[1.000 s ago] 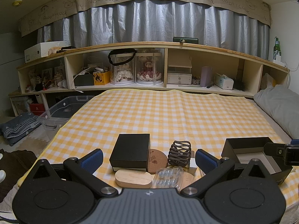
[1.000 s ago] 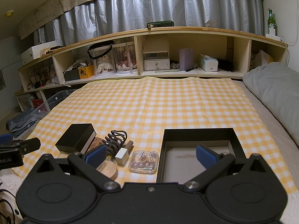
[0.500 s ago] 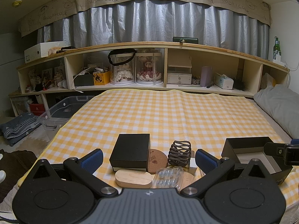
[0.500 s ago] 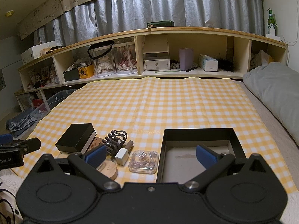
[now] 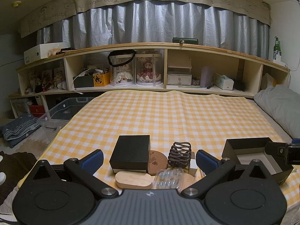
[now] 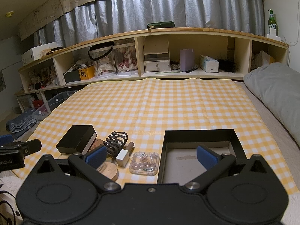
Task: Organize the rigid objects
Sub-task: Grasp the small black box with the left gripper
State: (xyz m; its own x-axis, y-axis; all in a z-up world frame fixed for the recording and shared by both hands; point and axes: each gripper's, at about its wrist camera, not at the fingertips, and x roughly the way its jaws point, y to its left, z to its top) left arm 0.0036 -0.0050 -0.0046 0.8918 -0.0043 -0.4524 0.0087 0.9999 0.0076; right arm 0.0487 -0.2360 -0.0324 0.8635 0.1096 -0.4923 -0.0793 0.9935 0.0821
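So the whole job here is a little pile of hard stuff that I'd guess needs to end up in the open black tray (image 6: 199, 142), and nothing's in the tray yet, it's bare inside. Everything sits relative to that tray: the clear plastic case (image 6: 144, 162) is just beside its left wall, then going further left there's the small white block (image 6: 122, 157), the dark wire holder (image 6: 116, 143), a round wooden piece (image 6: 110, 171), a cork coaster (image 5: 156, 162) and the closed black box (image 6: 77, 142), farthest from the tray. From the left wrist view there's also an oblong wooden piece (image 5: 133, 180) at the near edge of the pile, its long axis running left-right, parallel to the tray's near wall. Both tongs are spread wide and holding nothing. The right gripper (image 6: 151, 156) is hovering right over the tray's left wall with the clear case sitting just about between its fingers, so that hand is the nearer one for the case. The left gripper (image 5: 149, 161) is lined up square on the pile, black box and wire holder dead ahead between its pads. My read is the pile lies straight ahead of the left tongs, well left of the tray, so anything grabbed there has to travel rightward.
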